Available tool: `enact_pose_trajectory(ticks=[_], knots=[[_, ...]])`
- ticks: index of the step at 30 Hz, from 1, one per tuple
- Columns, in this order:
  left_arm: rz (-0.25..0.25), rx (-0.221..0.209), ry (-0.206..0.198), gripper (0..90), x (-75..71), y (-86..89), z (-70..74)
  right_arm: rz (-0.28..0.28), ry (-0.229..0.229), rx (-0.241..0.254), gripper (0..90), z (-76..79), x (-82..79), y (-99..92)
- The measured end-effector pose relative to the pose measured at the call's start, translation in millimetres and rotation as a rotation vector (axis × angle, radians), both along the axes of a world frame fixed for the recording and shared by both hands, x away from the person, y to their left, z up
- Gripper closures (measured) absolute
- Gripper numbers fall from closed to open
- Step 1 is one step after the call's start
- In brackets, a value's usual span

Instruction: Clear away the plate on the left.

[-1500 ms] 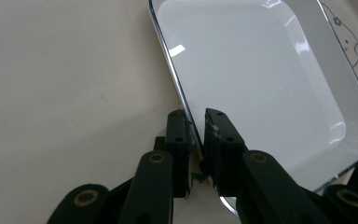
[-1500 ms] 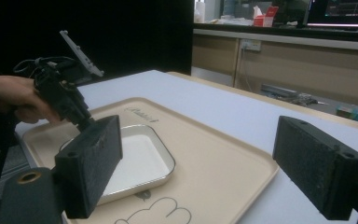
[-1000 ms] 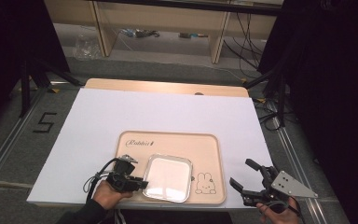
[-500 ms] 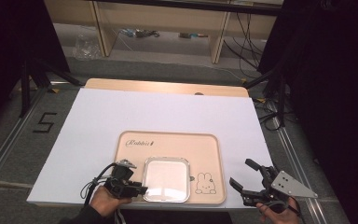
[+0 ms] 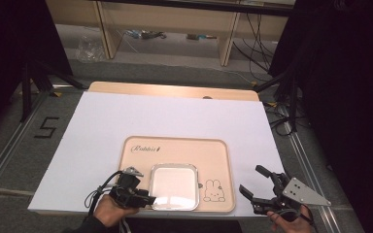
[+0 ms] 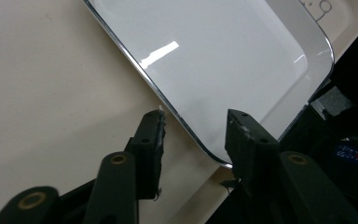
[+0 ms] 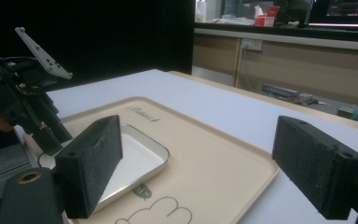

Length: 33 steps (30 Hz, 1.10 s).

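A shiny square metal plate (image 5: 174,187) lies in the near half of a beige tray (image 5: 175,150) printed with a rabbit. My left gripper (image 5: 148,200) is at the plate's near left corner. In the left gripper view the left gripper (image 6: 196,119) straddles the plate (image 6: 223,56) rim: one jaw is over the tray (image 6: 51,93), the other over the plate. Its jaws have just been opening and the pads stand off the rim. My right gripper (image 5: 251,178) is wide open to the right of the tray, nothing between its jaws (image 7: 200,149).
The tray rests on a white board (image 5: 126,116) covering the table; both hands are at its near edge. A "5" marker (image 5: 46,127) is on the floor at left. Shelving and cables (image 5: 252,43) stand beyond the far edge.
The left gripper has shifted slightly toward the table's near edge beside the plate. The plate and the right gripper have stayed where they were.
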<state>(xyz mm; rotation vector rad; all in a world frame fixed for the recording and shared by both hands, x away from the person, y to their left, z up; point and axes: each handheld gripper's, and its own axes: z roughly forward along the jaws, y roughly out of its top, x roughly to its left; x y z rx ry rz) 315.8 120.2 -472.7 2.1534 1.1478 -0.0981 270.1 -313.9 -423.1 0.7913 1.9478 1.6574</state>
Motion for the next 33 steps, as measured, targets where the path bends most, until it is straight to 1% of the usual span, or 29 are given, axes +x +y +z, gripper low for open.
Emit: enact_pose_trajectory(ticks=[1,2,3,4,5,6,7,8,10,12,13,14,15,16,17,19,20,21,22,24,25,26,27,28,29,30,31,32,33], knots=[[0.010,0.008,-0.006,48.5,-0.3,0.4,1.2,0.003,-0.001,0.003,16.7,0.0,0.1,0.0],[-0.024,0.023,-0.032,45.6,0.7,2.9,2.5,0.004,0.001,-0.002,16.7,0.0,0.3,-0.3],[-0.017,0.015,-0.059,43.6,-0.3,2.5,3.8,0.003,0.003,-0.003,16.7,-0.2,0.4,-0.3],[-0.019,0.017,-0.077,41.6,-1.0,3.0,6.2,0.002,0.000,-0.005,16.7,-0.2,0.3,-0.4],[-0.012,0.001,-0.100,38.2,-1.1,3.0,7.7,0.002,-0.001,0.002,16.7,-0.1,0.1,-0.1],[0.013,-0.015,-0.116,35.3,-2.7,2.5,9.8,0.000,0.000,0.001,16.7,0.1,-0.1,-0.1],[0.013,-0.023,-0.128,33.2,-3.5,4.3,12.8,0.002,0.000,-0.001,16.7,0.0,0.1,-0.2],[0.040,-0.039,-0.152,30.7,-4.2,4.9,15.2,0.002,-0.001,-0.005,16.7,-0.1,0.3,-0.3],[0.057,-0.052,-0.191,26.0,-3.8,9.0,19.6,0.002,0.001,-0.002,16.7,0.0,0.3,0.0],[0.095,-0.077,-0.208,20.7,-4.6,11.9,22.8,0.002,0.000,-0.002,16.6,-0.3,0.2,0.3],[0.102,-0.090,-0.222,18.9,-4.4,14.2,24.3,0.000,-0.001,-0.003,16.6,-0.1,0.1,0.2],[0.118,-0.110,-0.238,17.0,-5.1,16.4,26.3,-0.001,-0.001,-0.001,16.6,0.0,0.1,0.2],[0.144,-0.143,-0.262,15.5,-5.7,17.7,27.7,-0.001,0.000,-0.001,16.6,0.0,0.0,0.2],[0.156,-0.164,-0.277,15.4,-6.2,20.2,29.7,0.000,-0.002,0.001,16.6,0.0,0.0,0.4],[0.171,-0.170,-0.290,14.1,-7.0,22.6,31.6,0.003,0.000,0.000,16.6,0.3,-0.4,0.1],[0.198,-0.169,-0.319,5.5,-8.5,25.9,34.7,0.002,-0.001,0.005,16.6,0.1,-0.1,0.4],[0.206,-0.184,-0.337,5.0,-10.0,27.8,36.0,0.000,-0.001,0.000,16.6,0.0,0.0,0.2],[0.201,-0.196,-0.352,4.9,-11.4,30.5,37.4,0.000,-0.002,-0.002,16.6,0.0,0.2,0.2],[0.219,-0.207,-0.359,4.9,-13.1,31.9,38.2,0.001,-0.002,0.002,16.6,0.0,0.0,0.6],[0.224,-0.215,-0.385,4.9,-14.7,35.3,37.6,0.001,0.000,-0.004,16.6,0.7,-0.5,-0.2],[0.228,-0.213,-0.395,4.9,-15.3,36.6,37.4,0.003,0.001,-0.007,16.6,1.1,-0.9,-0.9],[0.220,-0.212,-0.400,4.9,-15.6,38.2,37.7,0.004,0.002,-0.006,16.6,1.2,-0.8,-1.3],[0.227,-0.216,-0.402,4.9,-16.6,39.7,38.1,0.001,0.001,-0.004,16.6,1.1,-0.6,-1.2],[0.227,-0.210,-0.410,4.9,-17.2,41.8,38.6,0.002,-0.002,0.003,16.6,0.6,-0.2,-0.2],[0.228,-0.203,-0.418,4.9,-18.1,43.9,39.2,0.001,0.000,-0.005,16.6,0.7,-0.6,-0.1],[0.218,-0.199,-0.433,5.0,-18.3,46.3,39.5,0.002,0.000,-0.006,16.6,0.8,-0.7,0.2],[0.215,-0.203,-0.439,4.9,-18.8,48.5,39.5,0.003,0.000,-0.004,16.6,0.8,-0.7,0.3],[0.236,-0.198,-0.440,4.9,-20.5,49.8,39.9,0.002,0.001,-0.004,16.6,0.8,-0.6,0.3],[0.225,-0.196,-0.452,5.0,-20.4,52.9,40.1,0.000,-0.008,-0.013,16.6,0.8,0.0,-0.2]])
